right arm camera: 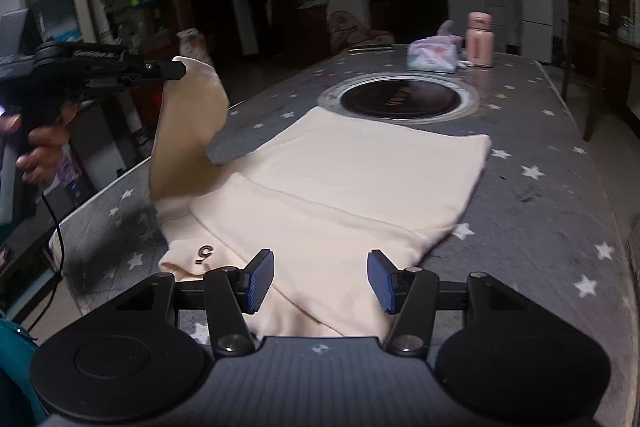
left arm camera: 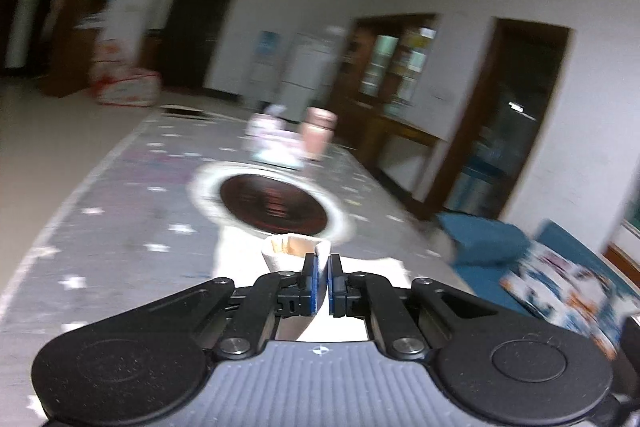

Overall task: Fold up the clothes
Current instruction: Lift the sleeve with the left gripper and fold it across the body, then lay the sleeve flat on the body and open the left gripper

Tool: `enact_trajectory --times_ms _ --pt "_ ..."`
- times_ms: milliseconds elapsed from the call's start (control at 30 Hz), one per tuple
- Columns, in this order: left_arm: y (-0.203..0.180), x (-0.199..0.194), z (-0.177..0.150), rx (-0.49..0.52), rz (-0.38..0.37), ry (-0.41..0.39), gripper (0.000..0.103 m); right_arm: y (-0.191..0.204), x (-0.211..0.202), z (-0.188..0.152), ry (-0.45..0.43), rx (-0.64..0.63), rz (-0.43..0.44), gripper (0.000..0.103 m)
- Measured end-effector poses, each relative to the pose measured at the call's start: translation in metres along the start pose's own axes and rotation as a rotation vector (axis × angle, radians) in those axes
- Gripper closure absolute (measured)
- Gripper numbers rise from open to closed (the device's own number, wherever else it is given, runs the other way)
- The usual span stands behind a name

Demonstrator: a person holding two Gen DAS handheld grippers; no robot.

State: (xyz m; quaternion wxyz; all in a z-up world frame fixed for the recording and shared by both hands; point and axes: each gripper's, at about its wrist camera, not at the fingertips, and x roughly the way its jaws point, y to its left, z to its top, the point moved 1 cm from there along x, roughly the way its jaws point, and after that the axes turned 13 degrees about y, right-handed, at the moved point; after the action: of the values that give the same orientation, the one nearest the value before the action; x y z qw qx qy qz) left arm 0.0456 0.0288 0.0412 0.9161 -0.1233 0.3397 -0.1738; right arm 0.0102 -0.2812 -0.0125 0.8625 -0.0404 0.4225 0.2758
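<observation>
Table (right arm camera: 560, 187): grey cover with white stars, a round dark hotplate (right arm camera: 404, 97) set into its middle. Room dim; shelves along the left wall, dark doorways behind, white fridge (right arm camera: 535, 13) at far right.

Left edge, right wrist view: a hand (right arm camera: 38, 151) grips the handle of the left claw (right arm camera: 182, 70), raised above the table's left edge. Its fingers are pressed together on a sleeve (right arm camera: 188, 131) of the cream garment (right arm camera: 360, 187); the sleeve hangs from the claw down to the table.

Garment body lies flat, long axis from the near edge toward the hotplate, far hem touching its rim.

Right claw (right arm camera: 320, 279): spread wide, low over the garment's near end, pinching nothing.

Far right: tissue pack (right arm camera: 432, 57), pink flask (right arm camera: 480, 41) just beside it.
</observation>
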Motion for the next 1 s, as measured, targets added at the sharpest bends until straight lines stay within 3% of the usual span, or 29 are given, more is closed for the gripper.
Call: enact_trajectory --times_ms 333,533,667,1000 --pt "-0.07 0.056 -0.037 0.148 -0.23 0.172 0.097 -0.024 -0.011 -0.016 -0.015 0.105 -0.045 0.051" --pt "-0.072 0.074 -0.056 0.179 -0.277 0.3 0.089 -0.029 -0.01 -0.015 -0.015 0.133 -0.051 0.051" --pt "-0.055 0.061 -0.054 0.195 -0.235 0.293 0.08 -0.026 -0.008 -0.007 -0.015 0.121 -0.045 0.053" --pt "0.024 0.045 -0.043 0.093 0.001 0.266 0.081 -0.005 0.023 0.024 0.004 0.039 0.008 0.064"
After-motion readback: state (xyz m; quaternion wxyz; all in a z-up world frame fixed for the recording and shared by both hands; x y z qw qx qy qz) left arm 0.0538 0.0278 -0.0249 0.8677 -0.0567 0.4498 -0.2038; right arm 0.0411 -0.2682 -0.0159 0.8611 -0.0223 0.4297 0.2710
